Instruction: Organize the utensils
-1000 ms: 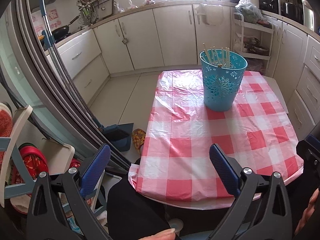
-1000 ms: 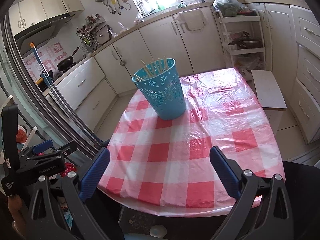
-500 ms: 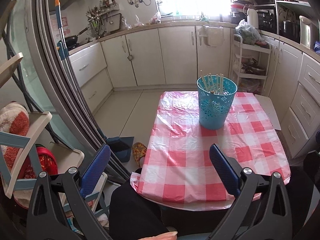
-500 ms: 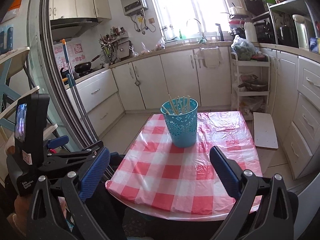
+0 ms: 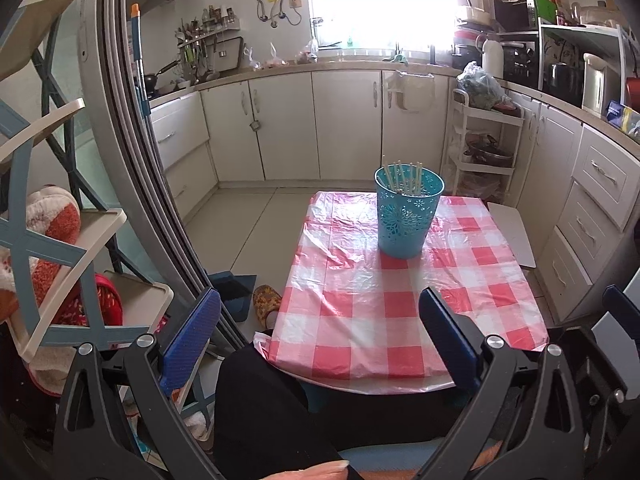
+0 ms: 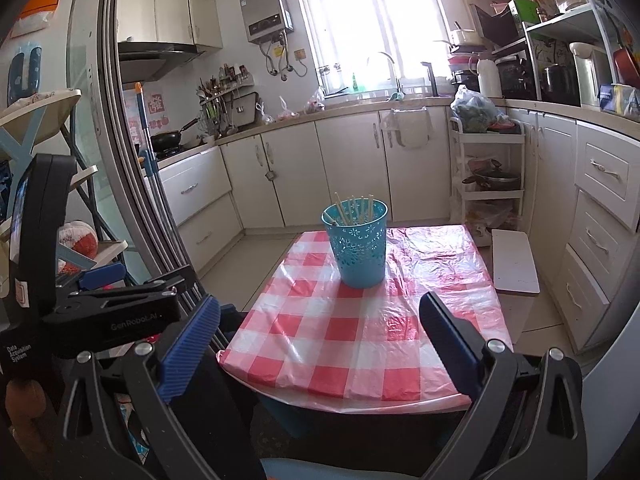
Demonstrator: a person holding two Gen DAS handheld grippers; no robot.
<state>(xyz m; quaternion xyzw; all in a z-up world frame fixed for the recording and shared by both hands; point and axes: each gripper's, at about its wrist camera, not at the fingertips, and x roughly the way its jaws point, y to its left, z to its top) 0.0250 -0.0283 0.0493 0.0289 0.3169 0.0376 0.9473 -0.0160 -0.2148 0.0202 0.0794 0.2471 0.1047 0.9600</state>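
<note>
A light blue perforated basket (image 5: 407, 214) (image 6: 357, 243) stands upright at the far end of a small table with a red and white checked cover (image 5: 392, 292) (image 6: 360, 320). Several pale wooden chopsticks (image 5: 404, 178) (image 6: 354, 210) lean inside it. My left gripper (image 5: 318, 326) is open and empty, held back over the table's near edge. My right gripper (image 6: 318, 330) is open and empty too, also well short of the basket. The left gripper's black body (image 6: 112, 312) shows at the left of the right wrist view.
White kitchen cabinets (image 5: 344, 124) run along the back and right walls. A white trolley shelf (image 5: 484, 144) stands behind the table and a white board (image 6: 514, 262) lies to its right. A sliding door frame (image 5: 132, 152) and a shelf rack (image 5: 48, 240) stand at left. A person's dark-clothed leg (image 5: 264, 400) is below.
Both grippers have pulled back and risen away from the table, so the basket and table look smaller and more of the kitchen shows. Both stay open and empty.
</note>
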